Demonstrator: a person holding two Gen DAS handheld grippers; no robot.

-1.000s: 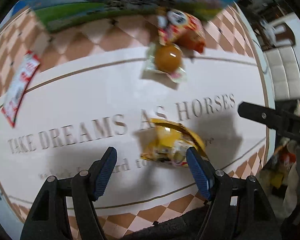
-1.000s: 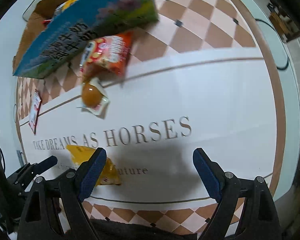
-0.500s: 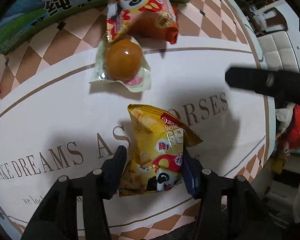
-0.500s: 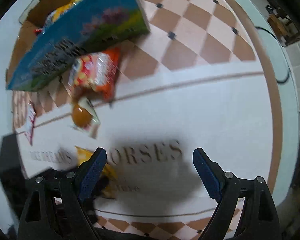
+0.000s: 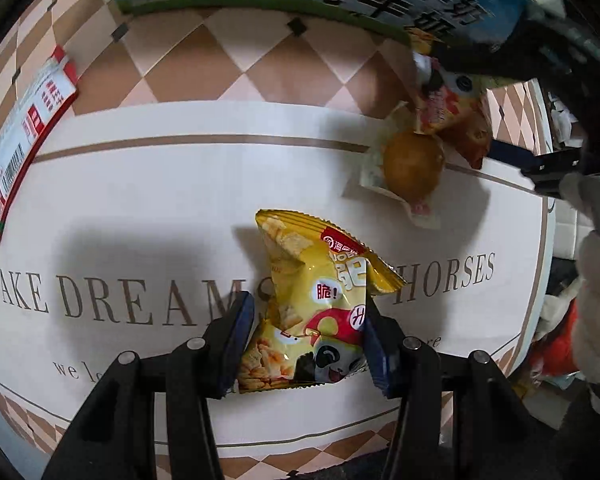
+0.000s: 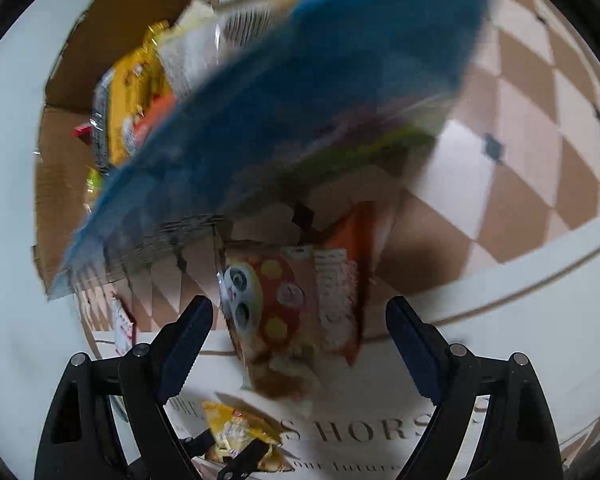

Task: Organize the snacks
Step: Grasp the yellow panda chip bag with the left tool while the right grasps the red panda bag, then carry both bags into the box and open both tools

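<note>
Two snack bags sit between jaws. The yellow bag [image 5: 320, 312] lies on the white mat [image 5: 140, 200] over its lettering, pinched at its near end by the left gripper [image 5: 306, 340], both pads pressed into the foil. The orange bag [image 6: 296, 308] lies farther right, near the box [image 6: 260, 112], between the right gripper's [image 6: 300, 344] fingers, which are closing but clear of it. A wrapped bun [image 5: 412, 164] touches it. The box seems to hold more snacks, blurred. A red packet [image 5: 24, 140] lies far left.
</note>
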